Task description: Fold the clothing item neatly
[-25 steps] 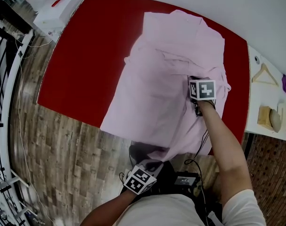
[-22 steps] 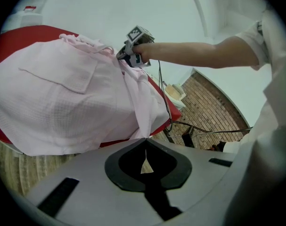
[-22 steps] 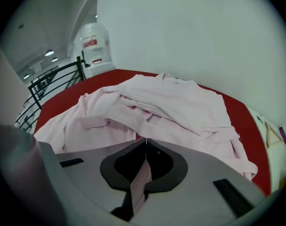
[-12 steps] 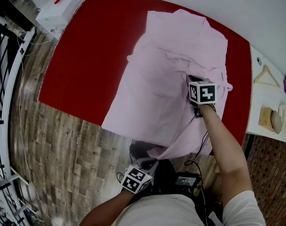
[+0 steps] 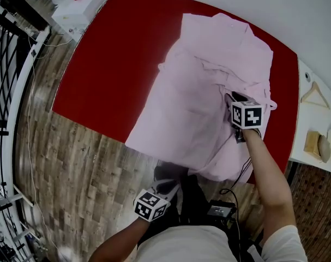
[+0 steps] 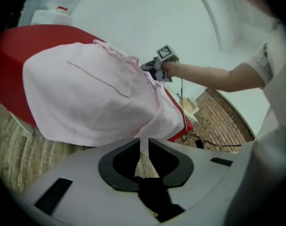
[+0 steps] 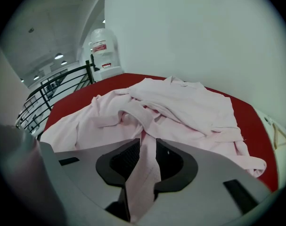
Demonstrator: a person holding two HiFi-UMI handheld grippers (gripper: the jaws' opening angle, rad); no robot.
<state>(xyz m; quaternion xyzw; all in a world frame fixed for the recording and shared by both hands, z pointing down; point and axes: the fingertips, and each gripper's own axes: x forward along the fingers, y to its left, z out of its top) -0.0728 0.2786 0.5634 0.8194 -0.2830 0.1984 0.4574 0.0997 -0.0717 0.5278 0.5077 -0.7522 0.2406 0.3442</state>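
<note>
The pink garment point(image 5: 203, 97) is lying spread over the right half of the red tabletop point(image 5: 116, 53), reaching from close to the far edge down to the near edge, where its lower part is hanging over toward the wooden floor point(image 5: 72, 162). Its upper part is sitting bunched in folds near the far right corner. The left half of the tabletop is showing bare red out to the left edge and the far left corner. Only a narrow strip is showing bare along the right edge.

The left gripper point(image 5: 166, 189) is hanging below the near edge, off the tabletop and over the floor. Its jaws have just been easing open slightly, yet they are standing almost together and pinching a thin strip of the hanging hem, which is stretching taut from the jaw tips up to the cloth at the edge.

The right gripper point(image 5: 234, 98) is resting over the garment near the right edge, pointing toward the far edge. Its jaws have just been opening and are standing part way apart, with a folded band of the garment lying loosely in the gap between them.

A white side table point(image 5: 318, 124) carrying a wooden hanger point(image 5: 316, 94) is standing just beyond the right edge, and a white box point(image 5: 80, 4) is sitting off the far left corner.
</note>
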